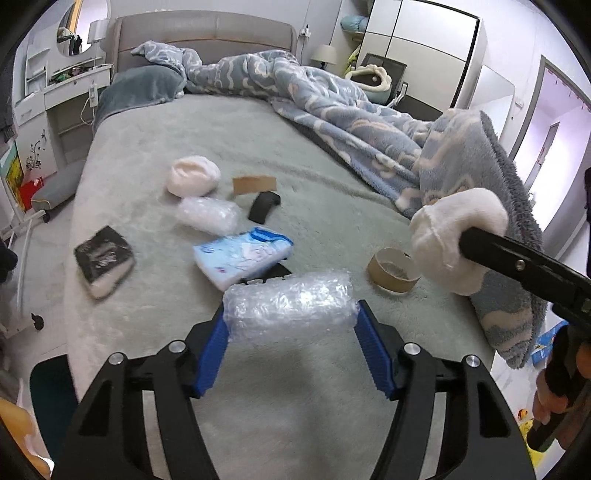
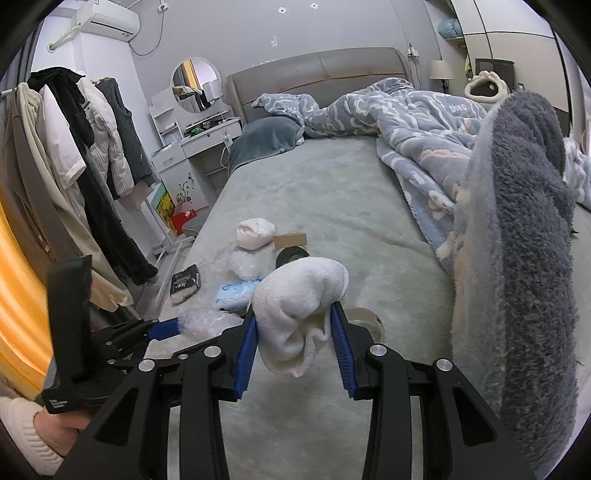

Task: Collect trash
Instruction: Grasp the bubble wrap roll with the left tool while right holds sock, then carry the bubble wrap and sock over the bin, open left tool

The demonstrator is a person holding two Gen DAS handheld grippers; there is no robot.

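Over the near end of the bed (image 1: 155, 147), the left gripper (image 1: 291, 321) has its blue pads pressed on both ends of a bubble-wrap wad (image 1: 290, 302), and the right gripper (image 2: 293, 332) is clamped on a white sock (image 2: 299, 306). To do this step well, I judge both should be lifted straight up and carried level to wherever the trash goes, squeezing the wad only lightly, since it is springy and could pop out sideways. More bits lie on the grey plush cover: a tissue pack (image 1: 242, 258), a second wad (image 1: 208, 214), a tape core (image 1: 391, 273), a cardboard scrap (image 1: 254, 184), a black packet (image 1: 103, 258) near the edge. A blue quilt (image 1: 332, 99) is heaped on the right side. Beyond stand a headboard (image 1: 207, 33), a dresser with a round mirror (image 2: 195, 85), and a clothes rack (image 2: 85, 147).
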